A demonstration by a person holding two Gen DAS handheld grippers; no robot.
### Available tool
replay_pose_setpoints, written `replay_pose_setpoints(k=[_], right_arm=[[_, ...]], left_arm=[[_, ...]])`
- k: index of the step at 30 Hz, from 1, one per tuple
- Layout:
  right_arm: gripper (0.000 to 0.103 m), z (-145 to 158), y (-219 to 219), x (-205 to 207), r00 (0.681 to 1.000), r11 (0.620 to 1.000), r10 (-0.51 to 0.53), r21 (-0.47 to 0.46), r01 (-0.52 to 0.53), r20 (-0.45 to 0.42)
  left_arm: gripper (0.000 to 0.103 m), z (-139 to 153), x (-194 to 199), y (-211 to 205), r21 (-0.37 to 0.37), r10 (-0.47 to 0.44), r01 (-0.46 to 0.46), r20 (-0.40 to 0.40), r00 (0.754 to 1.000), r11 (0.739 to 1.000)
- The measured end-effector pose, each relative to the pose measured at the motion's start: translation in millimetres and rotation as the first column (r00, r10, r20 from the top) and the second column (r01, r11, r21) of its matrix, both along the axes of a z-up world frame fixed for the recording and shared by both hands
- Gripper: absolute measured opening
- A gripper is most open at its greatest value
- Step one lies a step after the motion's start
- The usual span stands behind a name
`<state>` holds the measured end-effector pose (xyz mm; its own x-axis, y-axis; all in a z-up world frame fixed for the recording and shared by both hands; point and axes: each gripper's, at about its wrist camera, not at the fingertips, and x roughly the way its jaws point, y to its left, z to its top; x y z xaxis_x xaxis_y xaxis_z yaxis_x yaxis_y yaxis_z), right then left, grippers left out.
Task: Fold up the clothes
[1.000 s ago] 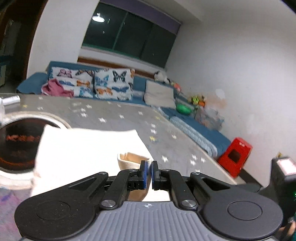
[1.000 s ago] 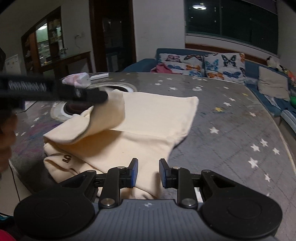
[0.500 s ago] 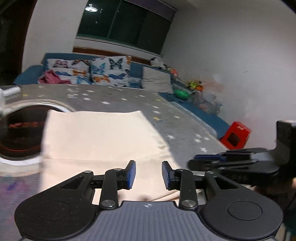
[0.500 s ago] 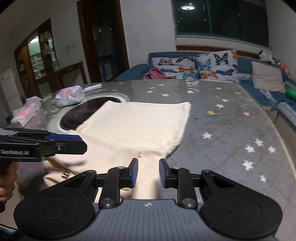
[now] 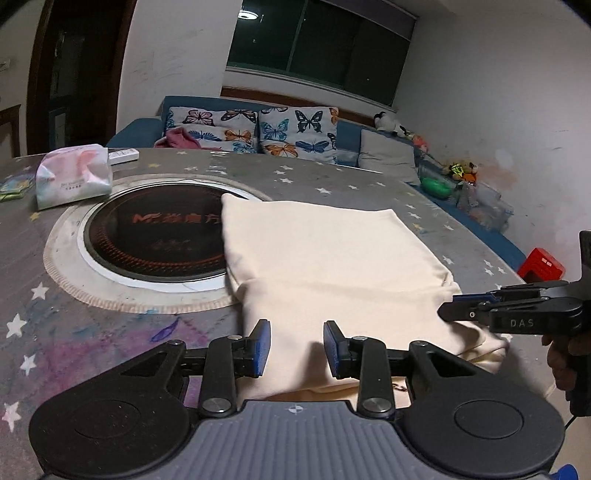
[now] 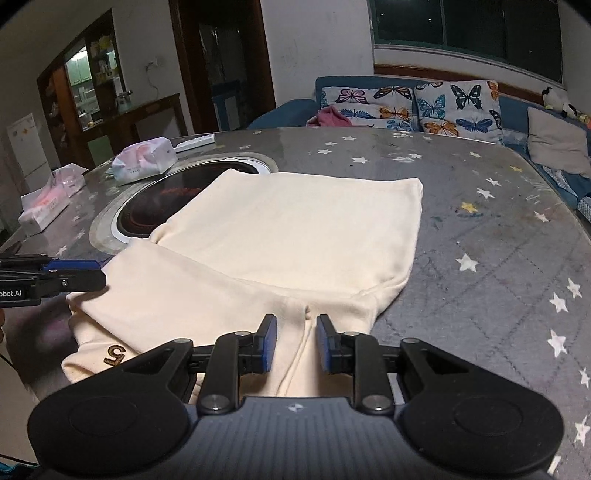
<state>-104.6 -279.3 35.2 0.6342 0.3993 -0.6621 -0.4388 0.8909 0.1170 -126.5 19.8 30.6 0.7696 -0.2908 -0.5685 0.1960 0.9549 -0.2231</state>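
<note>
Both claws — left claw [image 5: 296, 346]; right claw [image 6: 292, 342] — agape over cream garment [image 6: 288, 236]

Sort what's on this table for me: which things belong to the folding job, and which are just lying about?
Job: cream garment, left gripper, right gripper, both open above it.

Lying about: tissue pack, remote, built-in cooktop partly under the garment, tissue boxes.

You see a dim room lit by a ceiling lamp [image 5: 248, 14], mirrored in the dark window [image 6: 465, 27]. The table [image 6: 480, 229] shows soft glare. Fisheye curvature bends and darkens the edges; focus stays sharp.
</note>
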Motion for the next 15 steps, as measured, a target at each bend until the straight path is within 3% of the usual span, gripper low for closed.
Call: replay_pose_setpoints(k=[6,10,15], right_arm=[[0.001,14.1,6.7,-5.4,0.996,0.998,-0.025,-0.061,0.031,0.091],[0.001,16.2,3.6,-3.4,0.995,0.997,-0.048,-0.063,0.054,0.087],[0.008,14.3,-2.3,-3.9,0.998,0.999,-0.028,-0.017,0.029,0.048]], left_arm=[[0.034,-0.5,4.6,3.4,0.013,-0.007,0.007,-0.001,1.0,1.0],[0.034,-1.2,11.2,3.6,0.024,-0.007,0.007,-0.012,1.0,1.0],[0.034,5.7,19.9,-0.2,0.013,-0.024,0.024,0.006,1.0,1.0]])
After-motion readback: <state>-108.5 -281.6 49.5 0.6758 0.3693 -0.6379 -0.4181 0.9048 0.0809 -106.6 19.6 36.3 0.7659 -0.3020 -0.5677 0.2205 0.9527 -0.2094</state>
